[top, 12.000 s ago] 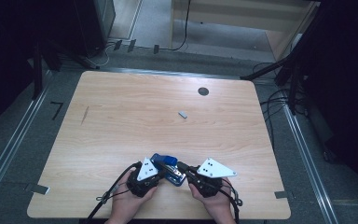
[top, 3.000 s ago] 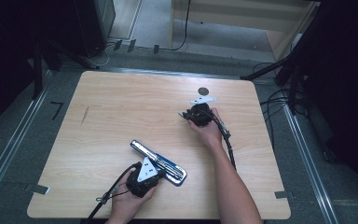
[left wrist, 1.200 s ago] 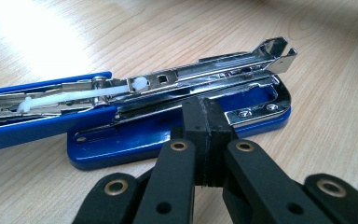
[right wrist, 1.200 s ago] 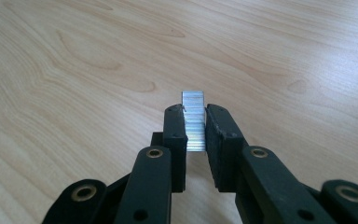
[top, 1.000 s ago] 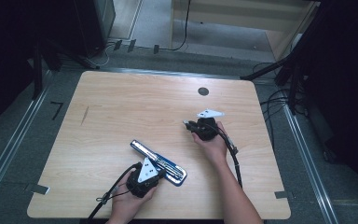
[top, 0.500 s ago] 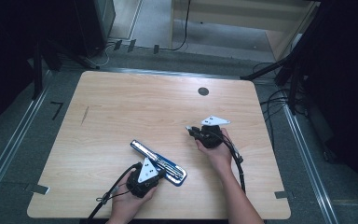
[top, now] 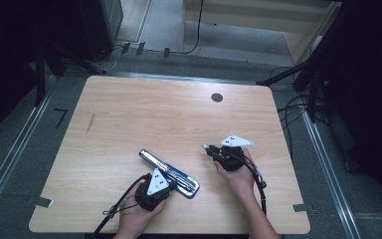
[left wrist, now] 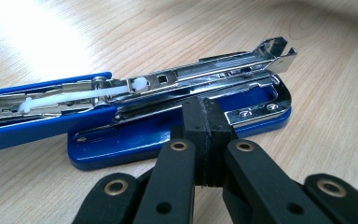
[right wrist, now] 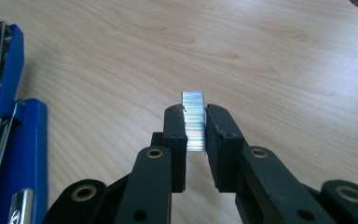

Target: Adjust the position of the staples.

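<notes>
Blue stapler (left wrist: 177, 126) with shiny chrome insides and a white plastic pusher. Silver strip of staples (right wrist: 194, 122), finely ribbed, between black jaws. Pale wood-grain table (top: 144, 119) with a dark round spot at upper right. Grey floor (top: 10, 164).

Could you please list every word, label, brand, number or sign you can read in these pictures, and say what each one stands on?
"7": a dark mark that reads like this digit, on the grey floor left of the table.
Stapler: no brand or wording readable on its blue base or metal rail.
Strip of staples in the right gripper: plain metal, no text.
Left gripper: no markings.
</notes>
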A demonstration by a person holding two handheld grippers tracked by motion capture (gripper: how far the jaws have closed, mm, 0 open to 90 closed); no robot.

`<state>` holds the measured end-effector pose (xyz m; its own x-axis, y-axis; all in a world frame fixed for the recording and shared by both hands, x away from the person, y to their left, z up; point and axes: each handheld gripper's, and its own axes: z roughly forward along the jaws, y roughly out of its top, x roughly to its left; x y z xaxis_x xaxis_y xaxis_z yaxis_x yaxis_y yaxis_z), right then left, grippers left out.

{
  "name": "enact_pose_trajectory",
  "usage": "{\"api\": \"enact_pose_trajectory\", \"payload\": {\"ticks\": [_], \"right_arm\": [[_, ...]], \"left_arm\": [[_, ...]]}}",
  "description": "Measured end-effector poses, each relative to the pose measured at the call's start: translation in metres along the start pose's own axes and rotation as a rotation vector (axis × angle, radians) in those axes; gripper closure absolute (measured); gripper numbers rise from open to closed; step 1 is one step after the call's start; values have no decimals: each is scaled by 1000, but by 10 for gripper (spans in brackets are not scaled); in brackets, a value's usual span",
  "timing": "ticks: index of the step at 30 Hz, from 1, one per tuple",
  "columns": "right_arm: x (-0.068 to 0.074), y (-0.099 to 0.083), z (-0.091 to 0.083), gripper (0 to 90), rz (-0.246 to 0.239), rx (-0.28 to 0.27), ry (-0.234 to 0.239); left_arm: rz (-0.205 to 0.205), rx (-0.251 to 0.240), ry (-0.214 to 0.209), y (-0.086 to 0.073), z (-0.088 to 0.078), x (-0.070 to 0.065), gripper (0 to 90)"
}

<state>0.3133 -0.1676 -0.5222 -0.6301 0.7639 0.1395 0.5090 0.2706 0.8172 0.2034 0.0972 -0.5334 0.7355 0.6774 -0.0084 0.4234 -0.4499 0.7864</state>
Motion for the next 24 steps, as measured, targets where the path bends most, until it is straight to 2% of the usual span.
{"api": "enact_pose_trajectory", "payload": {"ticks": [6, 13, 24], "right_arm": [[6, -10, -11, 801, 8, 1, -1], [13, -20, -20, 801, -9, 15, -3], [19, -39, -28, 801, -12, 43, 7]], "left_arm": [[1, 1, 0, 0, 0, 0, 900], [2, 0, 1, 0, 0, 0, 900], [2, -1, 2, 0, 0, 0, 900]]}}
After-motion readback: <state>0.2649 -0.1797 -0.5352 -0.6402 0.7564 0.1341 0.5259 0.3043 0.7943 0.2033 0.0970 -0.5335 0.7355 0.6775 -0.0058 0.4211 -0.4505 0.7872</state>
